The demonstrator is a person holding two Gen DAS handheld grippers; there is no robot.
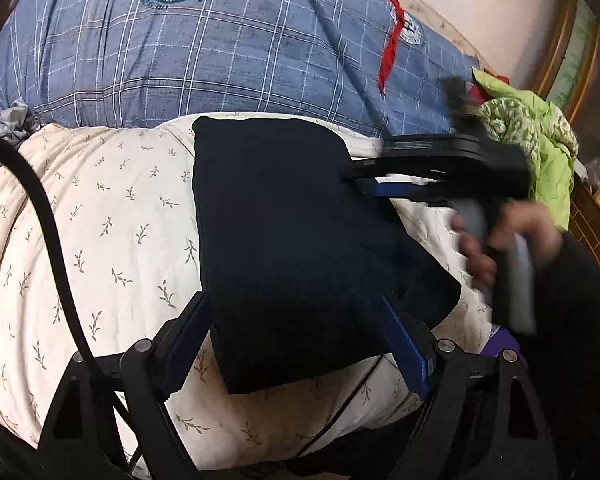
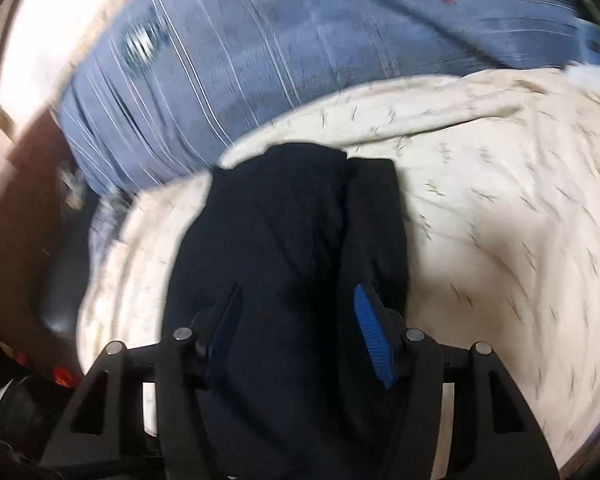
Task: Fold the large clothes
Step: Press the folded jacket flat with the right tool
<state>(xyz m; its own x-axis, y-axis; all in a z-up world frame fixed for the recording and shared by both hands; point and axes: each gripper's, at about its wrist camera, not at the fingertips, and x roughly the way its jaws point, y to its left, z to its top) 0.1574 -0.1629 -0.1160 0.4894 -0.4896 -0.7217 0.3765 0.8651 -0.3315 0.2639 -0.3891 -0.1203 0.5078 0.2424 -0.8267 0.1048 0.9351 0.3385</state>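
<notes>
A folded dark navy garment (image 1: 284, 220) lies on a cream leaf-print quilt (image 1: 100, 220). My left gripper (image 1: 296, 308) is open, its blue-padded fingers (image 1: 404, 344) straddling the garment's near end. My right gripper (image 1: 352, 178) comes in from the right at the garment's right edge; its state is unclear there. In the blurred right wrist view the right gripper (image 2: 296, 300) is open, with the garment (image 2: 284, 240) between its fingers (image 2: 374, 340) and the quilt (image 2: 500, 220) underneath.
A blue plaid duvet (image 1: 200, 52) with a round emblem is piled behind the quilt, a red strip (image 1: 390, 52) across it. A green patterned cloth (image 1: 532, 136) lies far right. A black cable (image 1: 40, 216) curves over the quilt at left. A pink wall is behind.
</notes>
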